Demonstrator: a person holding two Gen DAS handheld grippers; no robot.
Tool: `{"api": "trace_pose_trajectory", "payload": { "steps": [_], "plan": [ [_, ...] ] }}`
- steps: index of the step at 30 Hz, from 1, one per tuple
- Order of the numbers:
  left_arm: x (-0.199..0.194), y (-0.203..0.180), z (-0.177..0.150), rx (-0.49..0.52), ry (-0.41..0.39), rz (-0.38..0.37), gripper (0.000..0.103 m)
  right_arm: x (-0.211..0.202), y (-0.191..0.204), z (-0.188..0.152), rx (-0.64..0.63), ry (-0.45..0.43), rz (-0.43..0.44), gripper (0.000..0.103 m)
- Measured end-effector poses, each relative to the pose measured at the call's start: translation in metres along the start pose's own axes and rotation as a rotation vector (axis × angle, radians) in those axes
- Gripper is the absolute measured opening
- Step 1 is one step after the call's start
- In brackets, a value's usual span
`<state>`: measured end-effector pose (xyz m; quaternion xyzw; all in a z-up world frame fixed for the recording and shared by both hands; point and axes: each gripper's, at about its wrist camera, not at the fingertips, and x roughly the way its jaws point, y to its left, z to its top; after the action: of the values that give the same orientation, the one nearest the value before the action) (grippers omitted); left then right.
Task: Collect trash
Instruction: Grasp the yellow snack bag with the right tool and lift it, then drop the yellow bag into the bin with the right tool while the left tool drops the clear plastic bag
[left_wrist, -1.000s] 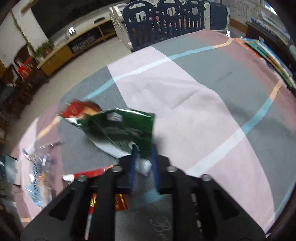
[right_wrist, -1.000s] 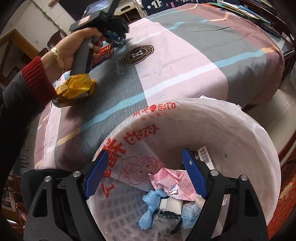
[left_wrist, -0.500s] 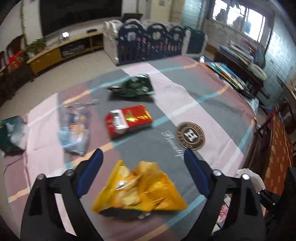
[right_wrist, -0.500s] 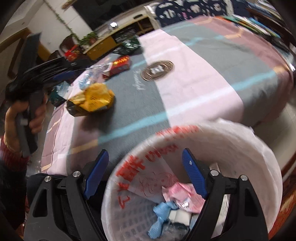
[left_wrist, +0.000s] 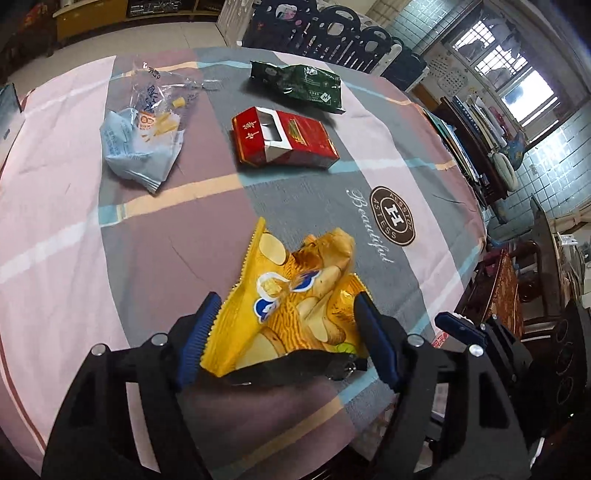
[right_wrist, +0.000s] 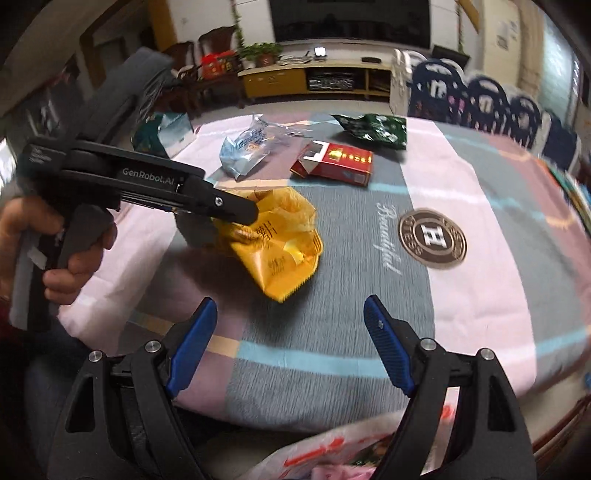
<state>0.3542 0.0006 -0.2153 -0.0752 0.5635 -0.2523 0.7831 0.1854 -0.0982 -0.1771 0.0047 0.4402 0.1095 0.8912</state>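
Since a second ago the left gripper (left_wrist: 288, 341) has let go of the green wrapper (left_wrist: 300, 86), which now lies at the far side of the bench (left_wrist: 55, 258), and has come over to the yellow crisp bag (left_wrist: 291, 299); the right gripper (right_wrist: 291, 343) has swung away from the lined bin (right_wrist: 332, 458), whose white bag with red print now shows only at the bottom edge of the right wrist view.

Left jaws are closing with the yellow crisp bag between them; the blue pads sit just beside the bag's two edges, and I cannot tell whether they press on it yet; the bag lies crumpled on the grey band of the striped cloth, near the bench's near edge.

Right jaws stand wide apart with nothing between them, hanging over the near edge of the bench.

Beyond the yellow bag lies a red carton (left_wrist: 282, 138), torn open on top; to its left a pale blue plastic bag (left_wrist: 142, 138); the green wrapper lies just behind the carton; a round brown emblem (left_wrist: 392, 216) is printed on the cloth to the right.

A hand (right_wrist: 62, 251) grips the left gripper's handle.
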Motion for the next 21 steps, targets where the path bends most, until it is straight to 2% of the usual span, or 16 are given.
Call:
{"api": "trace_pose_trajectory", "payload": {
  "steps": [3,6,8,9,10,11,12,14,17,21],
  "plan": [
    [-0.019,0.008,-0.008,-0.054,-0.079,-0.056,0.083,0.008,0.008,0.009,-0.070,-0.019,-0.006,0.080],
    [-0.046,0.024,-0.017,-0.116,-0.173,-0.046,0.087,0.026,0.017,0.019,-0.138,-0.031,-0.007,0.079],
    [-0.056,0.039,-0.026,-0.167,-0.209,-0.047,0.087,0.041,0.021,0.022,-0.161,-0.021,-0.009,0.062],
    [-0.058,0.046,-0.027,-0.189,-0.210,-0.041,0.087,0.052,0.021,0.023,-0.163,0.013,0.004,0.037],
    [-0.058,0.051,-0.028,-0.203,-0.209,-0.031,0.087,0.059,0.020,0.023,-0.153,0.035,-0.004,0.025],
    [-0.058,0.057,-0.029,-0.210,-0.209,-0.017,0.087,0.061,0.019,0.023,-0.144,0.032,-0.017,0.020],
    [-0.058,0.060,-0.029,-0.215,-0.210,0.001,0.087,0.059,0.017,0.022,-0.133,0.026,-0.015,0.010],
    [-0.056,0.062,-0.028,-0.227,-0.212,0.031,0.087,0.048,0.012,0.019,-0.094,0.016,0.013,0.009],
    [-0.058,0.052,-0.030,-0.197,-0.229,0.095,0.087,0.014,0.001,0.008,-0.058,-0.024,-0.009,0.009],
    [-0.067,0.023,-0.035,-0.080,-0.286,0.287,0.091,-0.043,-0.027,-0.015,0.036,-0.050,-0.033,0.009]
  ]
}}
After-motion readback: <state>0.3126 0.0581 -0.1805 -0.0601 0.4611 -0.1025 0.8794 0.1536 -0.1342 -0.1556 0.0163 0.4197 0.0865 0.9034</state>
